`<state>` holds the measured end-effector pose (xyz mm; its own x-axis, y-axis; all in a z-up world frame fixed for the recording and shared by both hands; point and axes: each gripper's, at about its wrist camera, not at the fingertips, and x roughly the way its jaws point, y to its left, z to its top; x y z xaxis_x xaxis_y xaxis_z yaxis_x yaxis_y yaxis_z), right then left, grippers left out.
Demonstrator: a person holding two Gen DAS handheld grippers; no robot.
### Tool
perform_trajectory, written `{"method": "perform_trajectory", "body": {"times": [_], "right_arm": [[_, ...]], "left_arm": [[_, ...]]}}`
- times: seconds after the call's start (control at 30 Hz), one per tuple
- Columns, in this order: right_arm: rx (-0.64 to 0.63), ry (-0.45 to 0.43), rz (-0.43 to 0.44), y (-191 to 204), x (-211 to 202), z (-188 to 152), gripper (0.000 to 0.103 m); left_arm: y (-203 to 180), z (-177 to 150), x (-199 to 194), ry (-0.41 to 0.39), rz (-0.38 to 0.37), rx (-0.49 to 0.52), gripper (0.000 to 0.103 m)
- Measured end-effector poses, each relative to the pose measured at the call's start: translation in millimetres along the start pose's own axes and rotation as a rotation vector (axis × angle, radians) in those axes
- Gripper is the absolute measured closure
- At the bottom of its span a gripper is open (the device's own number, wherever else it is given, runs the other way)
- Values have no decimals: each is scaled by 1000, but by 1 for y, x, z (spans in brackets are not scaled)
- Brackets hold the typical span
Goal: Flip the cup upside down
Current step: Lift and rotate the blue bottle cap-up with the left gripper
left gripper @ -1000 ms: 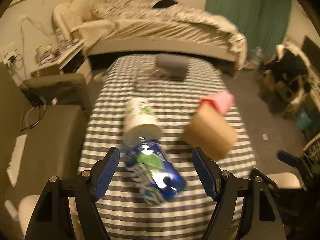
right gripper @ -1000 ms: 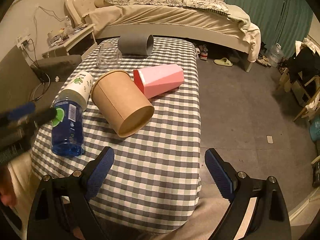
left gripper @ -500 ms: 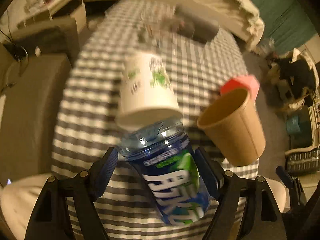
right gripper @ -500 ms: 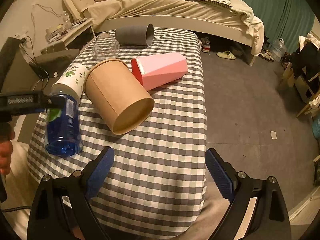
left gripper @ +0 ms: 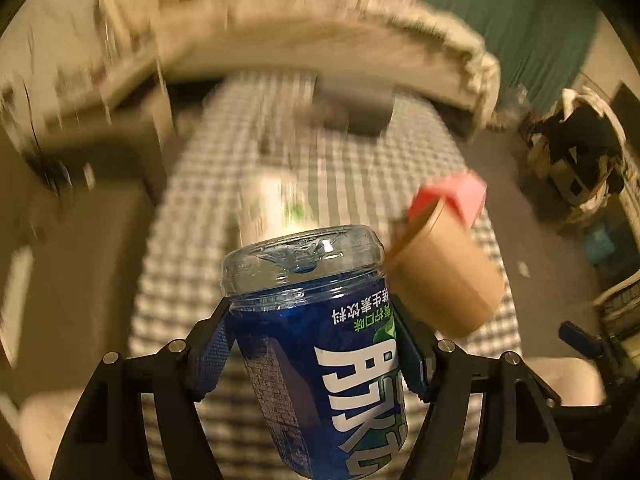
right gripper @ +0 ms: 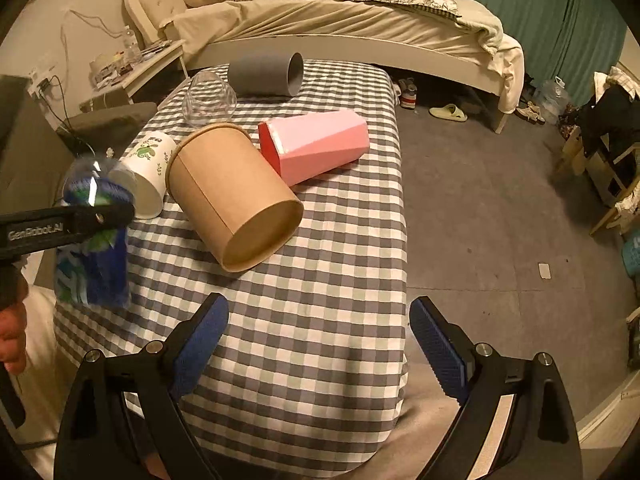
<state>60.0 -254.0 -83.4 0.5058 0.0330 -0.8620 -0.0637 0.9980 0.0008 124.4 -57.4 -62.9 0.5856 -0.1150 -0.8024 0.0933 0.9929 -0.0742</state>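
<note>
A blue plastic cup with a clear base and white lettering hangs above the checked table, base up and lettering upside down. My left gripper is shut on its sides just below the clear base. In the right wrist view the same blue cup is at the far left, off the cloth, with the left gripper's black finger across it. My right gripper is open over the table's near edge, with nothing between its fingers.
Lying on their sides on the cloth are a brown paper cup, a pink faceted cup, a white floral cup, a clear glass and a grey cup. A hand is at the left edge. A bed stands behind.
My left gripper went from open around the lying blue cup to shut on it, then lifted it and turned its base upward. The right gripper has barely moved.
</note>
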Motion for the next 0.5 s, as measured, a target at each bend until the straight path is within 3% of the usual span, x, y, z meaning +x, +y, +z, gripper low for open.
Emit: {"method": "perform_trajectory", "body": {"times": [0.1, 0.17, 0.3, 0.5], "right_arm": [[-1, -1, -6, 1, -1, -1, 11], [-1, 0, -10, 2, 0, -1, 11], [-10, -1, -23, 4, -2, 0, 11], [-14, -10, -31, 6, -6, 1, 11]], "left_arm": [[-7, -12, -7, -217, 59, 58, 30], [-14, -26, 2, -278, 80, 116, 30], [-25, -49, 27, -246, 67, 194, 30], [-18, -72, 31, -137, -9, 153, 35]]}}
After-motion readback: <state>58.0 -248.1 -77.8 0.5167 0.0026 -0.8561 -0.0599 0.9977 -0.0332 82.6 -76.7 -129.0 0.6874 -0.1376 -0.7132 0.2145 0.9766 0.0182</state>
